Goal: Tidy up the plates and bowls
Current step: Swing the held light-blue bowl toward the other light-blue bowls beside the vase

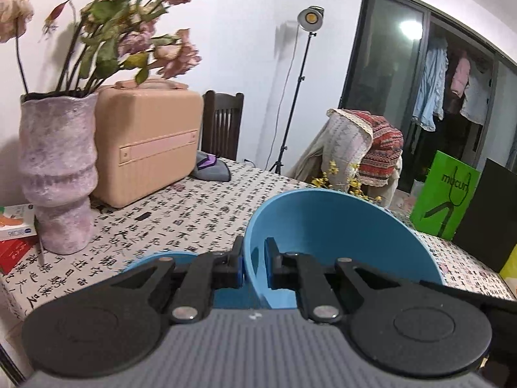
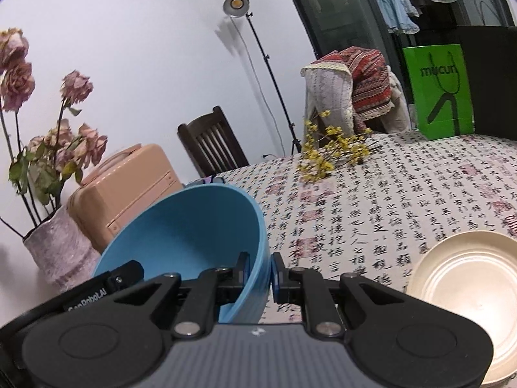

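A large blue bowl (image 1: 339, 226) hangs tilted above the table, held by both grippers. My left gripper (image 1: 254, 252) is shut on the bowl's left rim, one finger inside and one outside. My right gripper (image 2: 261, 265) is shut on the opposite rim of the same blue bowl (image 2: 194, 226). Part of the left gripper's body (image 2: 122, 274) shows at the bowl's far side in the right wrist view. A second blue dish (image 1: 142, 260) lies below the left gripper, mostly hidden by it. A cream plate (image 2: 468, 297) rests on the table at the lower right.
A calligraphy-print tablecloth (image 2: 387, 210) covers the table. A mauve vase (image 1: 58, 174) of dried roses and a peach case (image 1: 148, 142) stand at the left. Yellow flower sprigs (image 2: 329, 152), a green bag (image 2: 439, 93), a dark chair (image 1: 223, 123) and a lamp stand (image 1: 290, 97) lie beyond.
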A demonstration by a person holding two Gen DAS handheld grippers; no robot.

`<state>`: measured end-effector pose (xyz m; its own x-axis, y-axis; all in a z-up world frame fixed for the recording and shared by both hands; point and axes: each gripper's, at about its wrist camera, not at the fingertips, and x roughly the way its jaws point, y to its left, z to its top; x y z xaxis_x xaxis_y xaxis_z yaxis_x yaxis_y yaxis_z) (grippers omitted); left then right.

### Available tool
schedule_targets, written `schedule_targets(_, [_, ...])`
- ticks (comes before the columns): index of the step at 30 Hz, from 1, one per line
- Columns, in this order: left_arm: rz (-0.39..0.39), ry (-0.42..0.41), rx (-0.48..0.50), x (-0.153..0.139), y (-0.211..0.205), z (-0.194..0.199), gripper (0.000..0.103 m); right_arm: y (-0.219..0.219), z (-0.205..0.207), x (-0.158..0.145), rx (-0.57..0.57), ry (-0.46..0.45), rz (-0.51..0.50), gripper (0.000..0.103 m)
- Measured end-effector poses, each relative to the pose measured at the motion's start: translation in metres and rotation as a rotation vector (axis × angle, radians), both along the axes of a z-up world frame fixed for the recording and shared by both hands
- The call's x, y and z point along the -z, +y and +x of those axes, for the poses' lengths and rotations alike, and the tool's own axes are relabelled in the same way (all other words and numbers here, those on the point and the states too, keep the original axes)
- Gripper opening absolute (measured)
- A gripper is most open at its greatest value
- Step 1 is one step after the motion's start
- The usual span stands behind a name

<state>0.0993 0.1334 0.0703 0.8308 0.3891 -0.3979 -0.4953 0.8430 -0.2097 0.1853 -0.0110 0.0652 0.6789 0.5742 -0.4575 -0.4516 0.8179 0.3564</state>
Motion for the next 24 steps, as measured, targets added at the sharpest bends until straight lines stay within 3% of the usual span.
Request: schedule_targets(24, [-0.034, 0.034, -0.094, 0.028, 0.063, -0.027, 0.012, 0.082, -0.006, 0.027, -0.127, 0.038, -0.051, 0.015])
